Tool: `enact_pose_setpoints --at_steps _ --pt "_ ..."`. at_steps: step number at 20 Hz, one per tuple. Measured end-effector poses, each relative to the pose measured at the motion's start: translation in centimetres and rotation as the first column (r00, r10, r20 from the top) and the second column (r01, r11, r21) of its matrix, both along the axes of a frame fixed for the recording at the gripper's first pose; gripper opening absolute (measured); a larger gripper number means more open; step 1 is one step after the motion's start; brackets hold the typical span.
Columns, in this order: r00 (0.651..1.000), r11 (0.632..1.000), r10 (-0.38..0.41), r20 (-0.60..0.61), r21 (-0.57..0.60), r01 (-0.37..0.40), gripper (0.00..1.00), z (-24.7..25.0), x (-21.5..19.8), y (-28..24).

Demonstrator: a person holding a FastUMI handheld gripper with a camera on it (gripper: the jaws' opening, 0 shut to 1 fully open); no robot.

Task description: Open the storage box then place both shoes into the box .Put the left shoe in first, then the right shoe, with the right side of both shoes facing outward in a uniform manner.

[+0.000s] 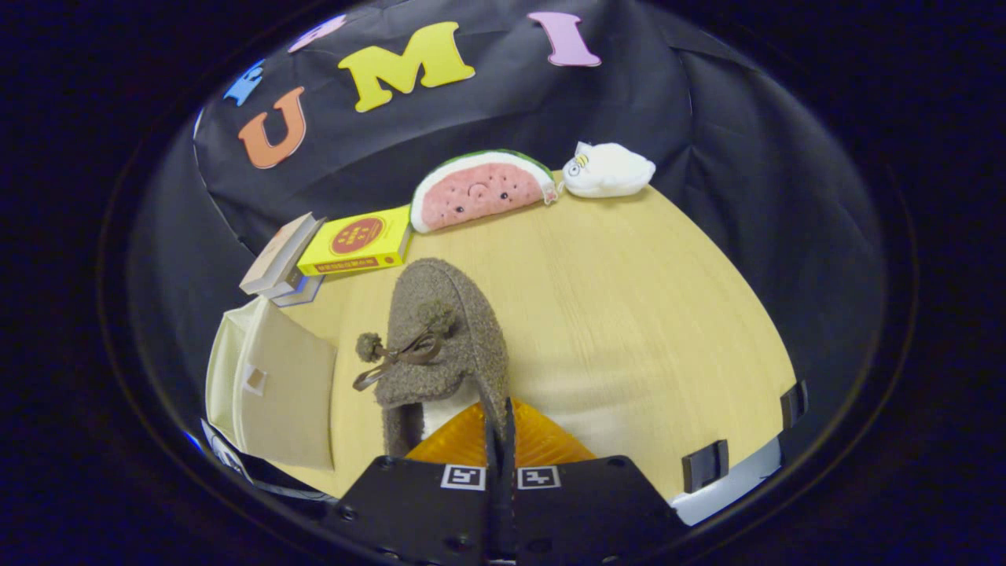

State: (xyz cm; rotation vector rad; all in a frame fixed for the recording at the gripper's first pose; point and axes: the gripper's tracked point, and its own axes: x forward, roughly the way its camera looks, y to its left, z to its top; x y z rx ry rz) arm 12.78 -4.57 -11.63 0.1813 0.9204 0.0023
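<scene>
Gripper view: fingers of the gripper pressed nearly together, pinching the right collar wall of a grey-brown fleece shoe at its heel end. Toe of the shoe pointed away over the middle of the tabletop, with a small brown bow and two pompoms on the upper. Pale lining seen inside the shoe opening just left of the fingers. Could not tell whether the shoe rested on the wood or hung lifted from it. Cream fabric storage box stood at the left edge of the tabletop, just left of the shoe, its flap with a small window facing the shoe. Beyond the box, near the far left corner, lay a yellow book beside a stack of pale books. Watermelon-slice plush propped along the far edge, with a white plush toy just right of it. Black clips fixed on the near right edge.
</scene>
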Motion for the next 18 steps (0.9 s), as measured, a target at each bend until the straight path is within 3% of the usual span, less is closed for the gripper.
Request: enact_pose_setpoints --at_steps 10,18 --pt "0.984 0.99 0.136 0.115 0.022 -0.14 0.0 8.3 -1.0 15.5" --pt "0.978 0.98 0.182 0.101 0.064 -0.189 0.0 7.1 -1.4 27.5"
